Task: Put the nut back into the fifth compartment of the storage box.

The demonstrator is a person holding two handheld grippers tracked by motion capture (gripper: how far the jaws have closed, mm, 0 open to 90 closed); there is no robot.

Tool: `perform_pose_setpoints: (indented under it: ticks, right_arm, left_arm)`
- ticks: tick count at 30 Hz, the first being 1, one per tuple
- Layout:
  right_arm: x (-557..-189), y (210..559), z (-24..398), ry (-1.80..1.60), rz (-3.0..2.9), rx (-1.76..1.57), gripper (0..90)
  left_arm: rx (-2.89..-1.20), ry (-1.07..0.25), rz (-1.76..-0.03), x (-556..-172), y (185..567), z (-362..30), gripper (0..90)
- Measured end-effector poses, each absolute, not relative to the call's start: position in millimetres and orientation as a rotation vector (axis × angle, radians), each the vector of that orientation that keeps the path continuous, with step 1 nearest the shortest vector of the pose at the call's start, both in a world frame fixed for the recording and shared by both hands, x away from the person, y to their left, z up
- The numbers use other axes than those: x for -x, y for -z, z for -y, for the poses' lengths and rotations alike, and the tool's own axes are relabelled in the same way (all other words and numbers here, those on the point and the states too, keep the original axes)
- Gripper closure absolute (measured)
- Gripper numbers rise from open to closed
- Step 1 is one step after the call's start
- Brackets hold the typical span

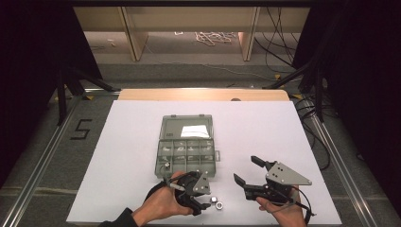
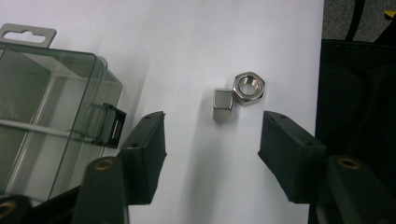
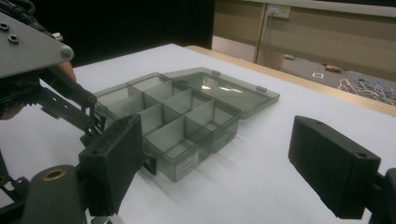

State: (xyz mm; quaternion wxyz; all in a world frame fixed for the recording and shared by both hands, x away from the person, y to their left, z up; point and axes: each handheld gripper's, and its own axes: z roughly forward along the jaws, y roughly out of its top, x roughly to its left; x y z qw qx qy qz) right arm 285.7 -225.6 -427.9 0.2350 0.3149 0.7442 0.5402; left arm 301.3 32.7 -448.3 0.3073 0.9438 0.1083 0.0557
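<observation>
Two hex nuts (image 2: 238, 95), touching, one flat and one on edge, are found just beside the open organiser box (image 1: 187, 146), directly ahead of the spread, empty left gripper (image 2: 212, 140); the right gripper (image 1: 248, 171), likewise spread, is farther off.

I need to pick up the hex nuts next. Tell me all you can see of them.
Two shiny silver-coloured metal hex nuts lie on the white table, touching each other. One lies flat with its threaded hole up; the other stands on edge. They sit beyond the open left gripper, roughly in line with its gap, untouched, near the organiser box.
</observation>
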Motion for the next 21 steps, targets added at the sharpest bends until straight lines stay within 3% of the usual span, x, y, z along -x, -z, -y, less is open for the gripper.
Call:
perform_pose_setpoints:
  ticks: [7, 21]
  right_arm:
    - [-286, 428, 225, -1.481, -2.047, -0.859, 19.0]
    - [-286, 429, 225, -1.489, -2.034, -0.859, 19.0]
  left_arm:
    - [-2.537, -0.126, -0.249, -306, 458, -21, 45.9]
    - [-2.586, -0.126, -0.198, -311, 469, -12, 64.4]
